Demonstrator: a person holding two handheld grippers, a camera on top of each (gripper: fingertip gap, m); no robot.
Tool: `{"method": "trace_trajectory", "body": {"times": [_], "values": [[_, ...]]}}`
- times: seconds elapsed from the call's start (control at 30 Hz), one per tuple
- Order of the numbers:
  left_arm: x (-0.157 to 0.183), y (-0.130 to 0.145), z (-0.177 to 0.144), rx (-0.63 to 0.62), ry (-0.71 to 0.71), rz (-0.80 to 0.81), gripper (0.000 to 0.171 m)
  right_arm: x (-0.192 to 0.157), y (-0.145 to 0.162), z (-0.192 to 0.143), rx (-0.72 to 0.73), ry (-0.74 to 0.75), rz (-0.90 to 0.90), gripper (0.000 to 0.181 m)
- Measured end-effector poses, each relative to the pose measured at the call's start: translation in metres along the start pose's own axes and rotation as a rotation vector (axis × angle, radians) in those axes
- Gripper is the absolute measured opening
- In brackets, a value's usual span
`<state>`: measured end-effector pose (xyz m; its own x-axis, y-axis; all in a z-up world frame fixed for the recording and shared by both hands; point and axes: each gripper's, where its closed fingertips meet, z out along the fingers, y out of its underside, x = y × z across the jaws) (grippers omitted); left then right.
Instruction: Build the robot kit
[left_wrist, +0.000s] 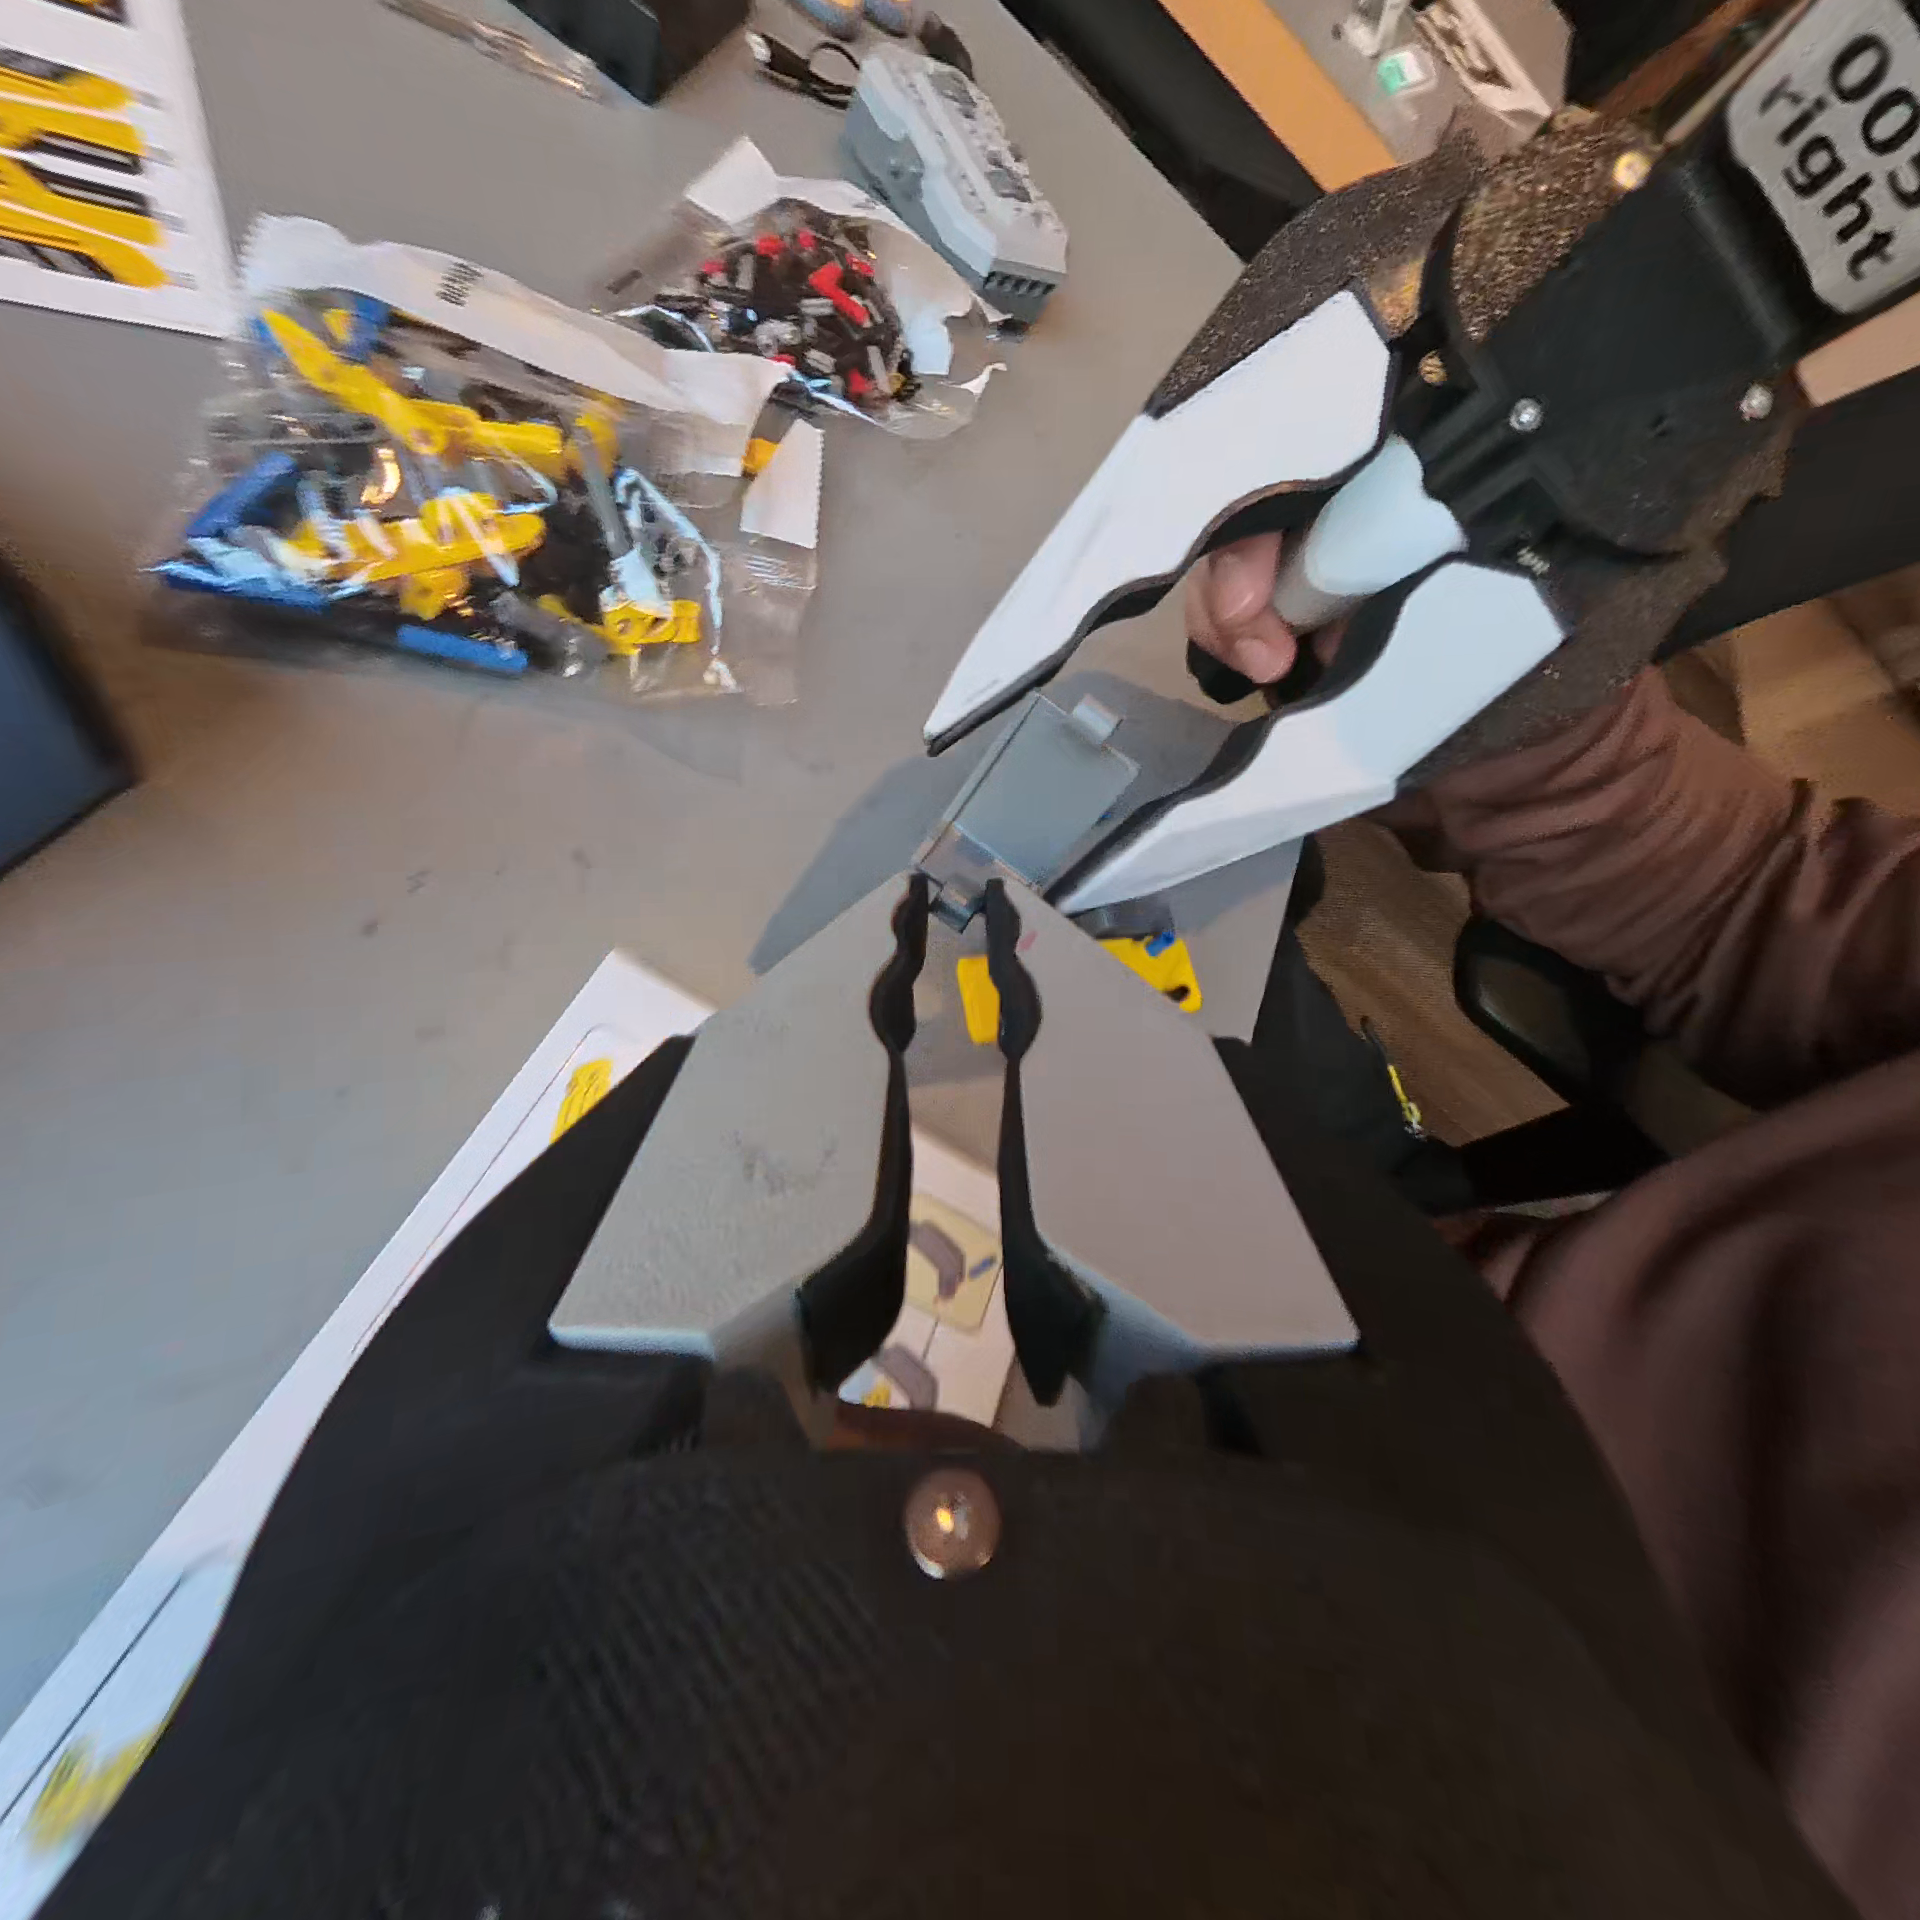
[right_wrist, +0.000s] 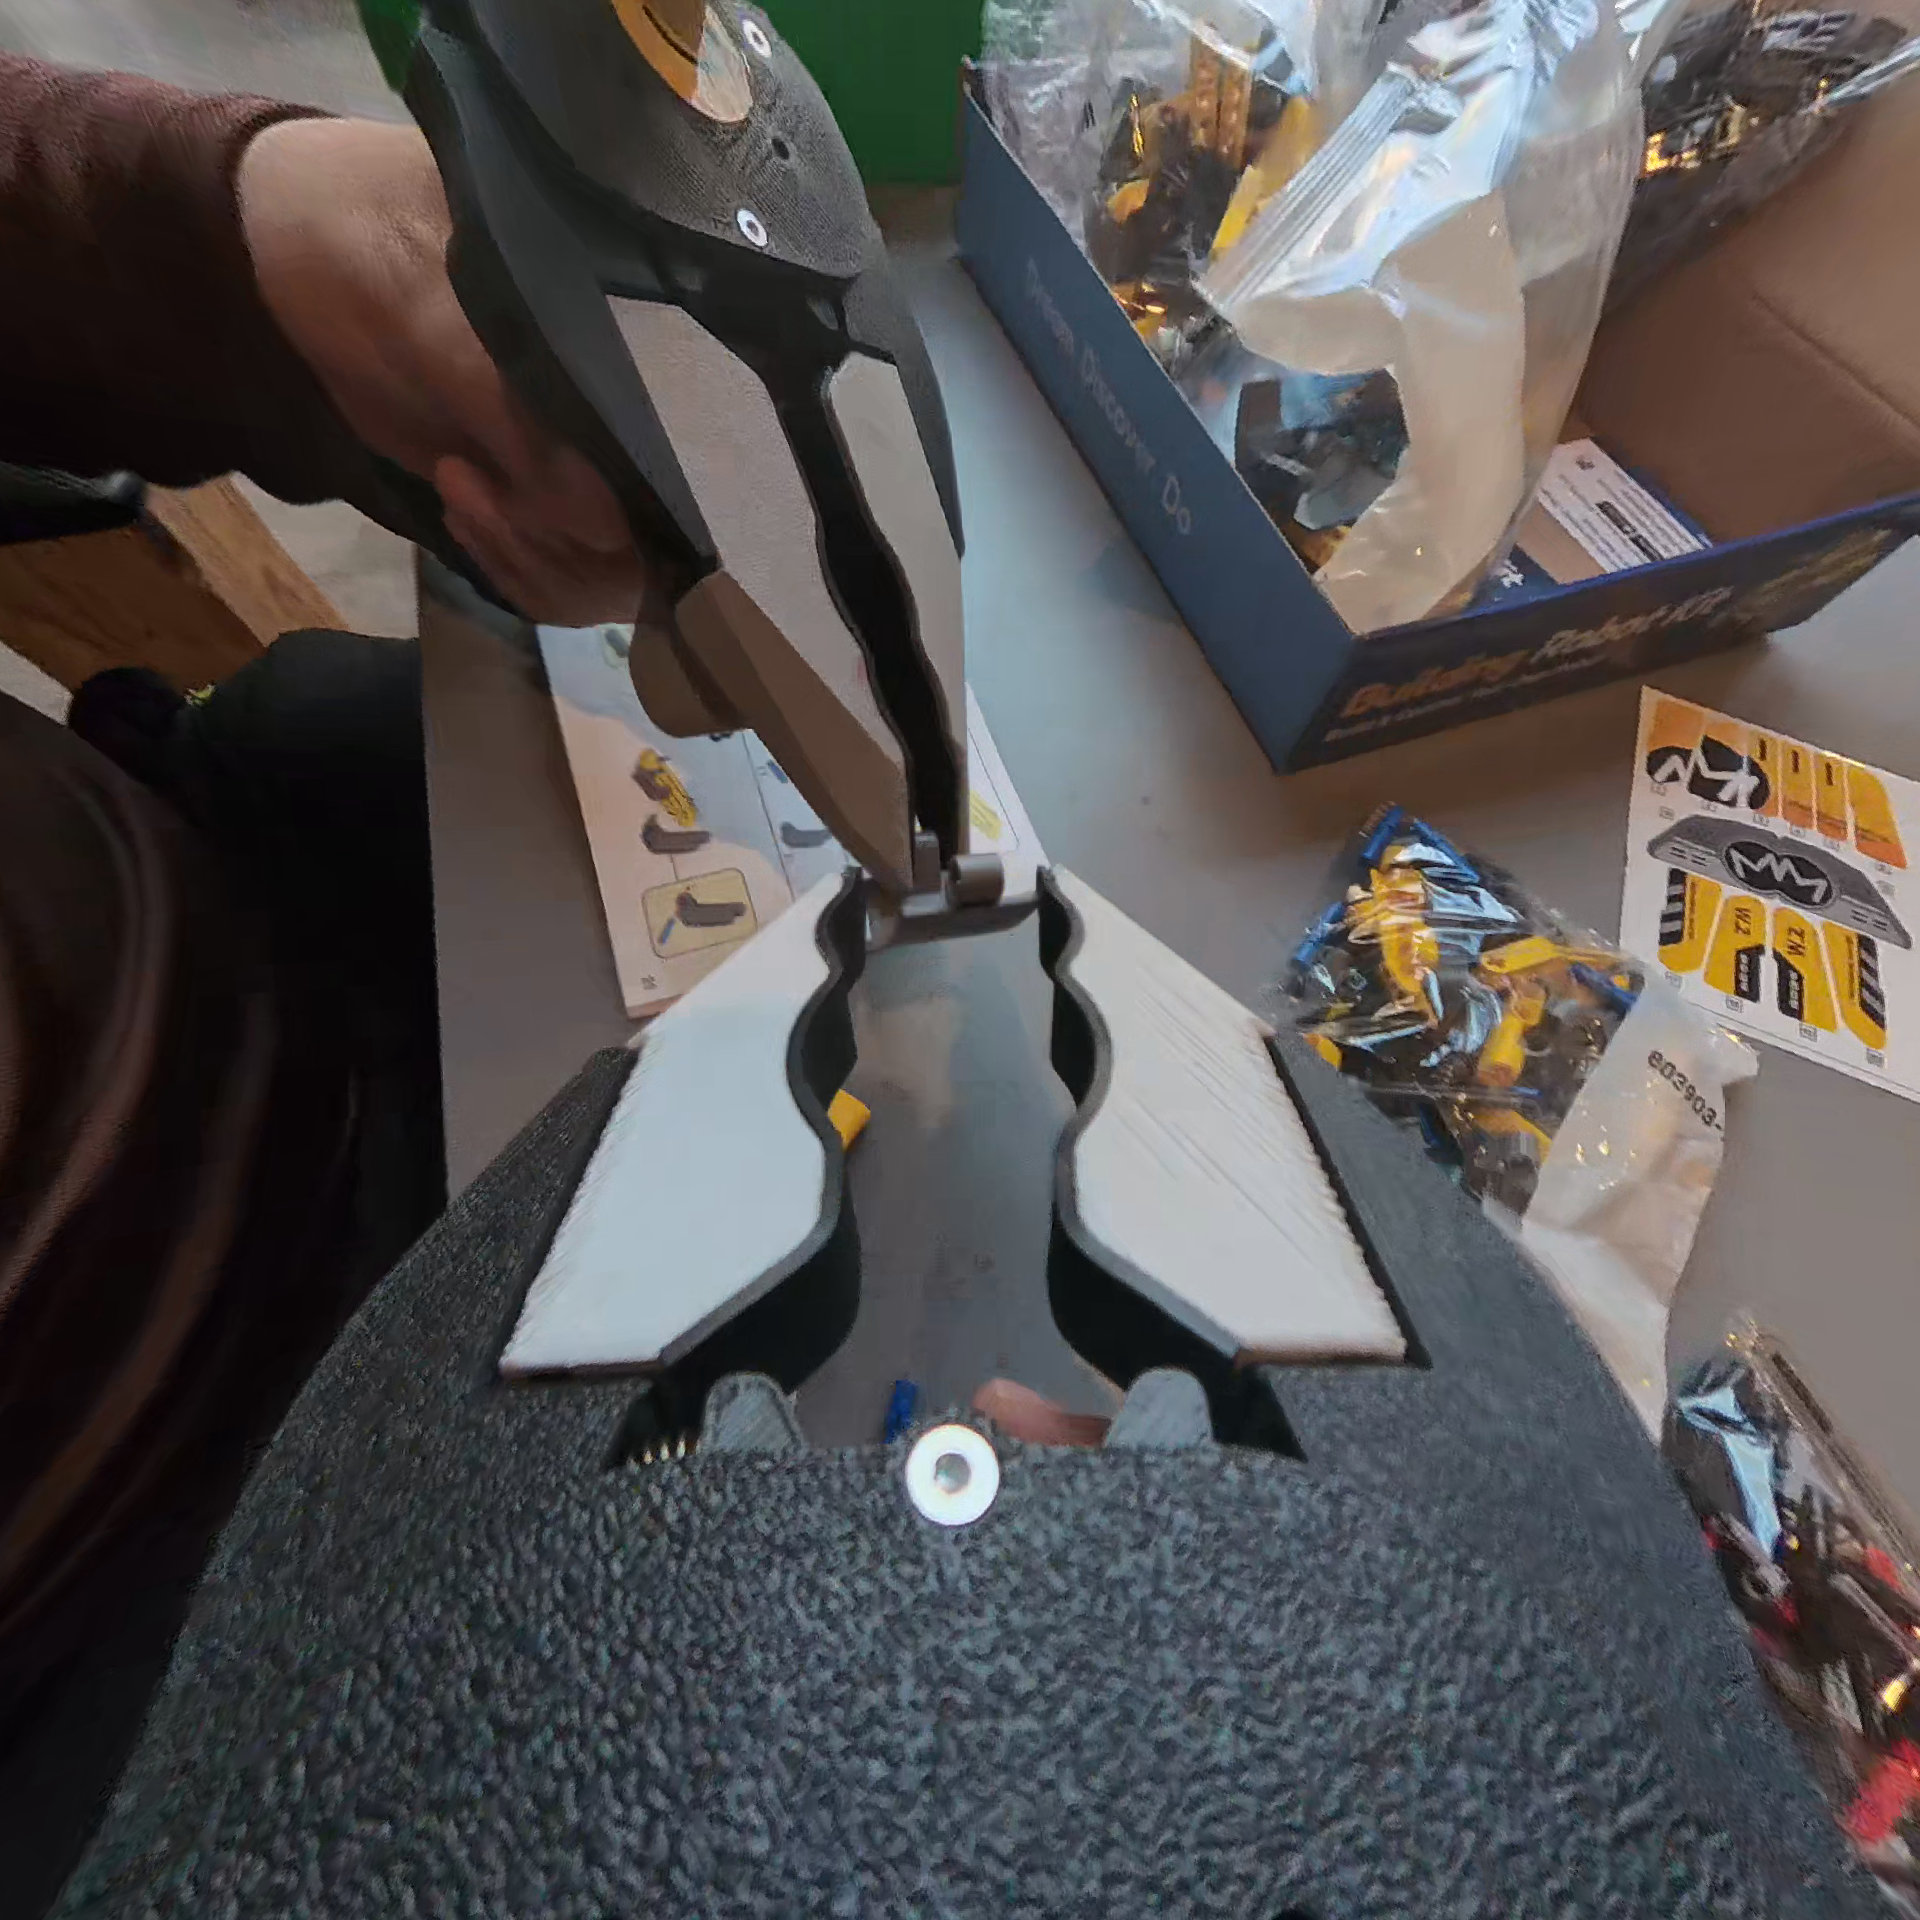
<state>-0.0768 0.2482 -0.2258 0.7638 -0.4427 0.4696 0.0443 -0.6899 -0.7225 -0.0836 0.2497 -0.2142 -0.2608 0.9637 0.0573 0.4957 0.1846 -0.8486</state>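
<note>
grey table (left_wrist: 312, 935) under daylight; wooden furniture (right_wrist: 156, 582) stands beside it.

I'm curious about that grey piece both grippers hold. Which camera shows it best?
The left wrist view: the grey piece shows its broad flat face there. The right wrist view shows only its edge between the fingers.

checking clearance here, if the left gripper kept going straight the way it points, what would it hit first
The grey part, straight away: the left gripper already pinches its near tab. The right gripper holds the same part just beyond. Depth between them is hard to judge.
</note>
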Motion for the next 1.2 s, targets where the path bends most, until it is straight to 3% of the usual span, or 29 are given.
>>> {"method": "trace_trajectory", "body": {"times": [0.47, 0.67, 0.83, 0.93, 1.0, 1.2], "values": [[-0.015, 0.009, 0.051, -0.063, 0.012, 0.064, 0.008, 0.026, 0.049, -0.007, -0.076, 0.054, 0.14, 0.026], [-0.011, 0.014, 0.056, -0.088, 0.005, 0.132, 0.009, 0.025, 0.057, -0.013, -0.098, 0.058, 0.141, 0.026], [-0.016, 0.016, 0.047, -0.122, -0.041, 0.186, 0.019, 0.033, 0.058, -0.028, -0.094, 0.088, 0.145, 0.026], [-0.008, 0.024, 0.033, -0.211, -0.001, 0.228, 0.033, 0.032, 0.06, -0.038, -0.095, 0.084, 0.133, 0.026], [0.005, 0.031, 0.027, -0.243, 0.055, 0.279, 0.046, 0.024, 0.06, -0.046, -0.09, 0.046, 0.107, 0.026], [0.008, 0.045, 0.035, -0.319, 0.016, 0.465, 0.049, -0.008, 0.061, -0.07, -0.068, -0.112, 0.037, 0.026]]}}
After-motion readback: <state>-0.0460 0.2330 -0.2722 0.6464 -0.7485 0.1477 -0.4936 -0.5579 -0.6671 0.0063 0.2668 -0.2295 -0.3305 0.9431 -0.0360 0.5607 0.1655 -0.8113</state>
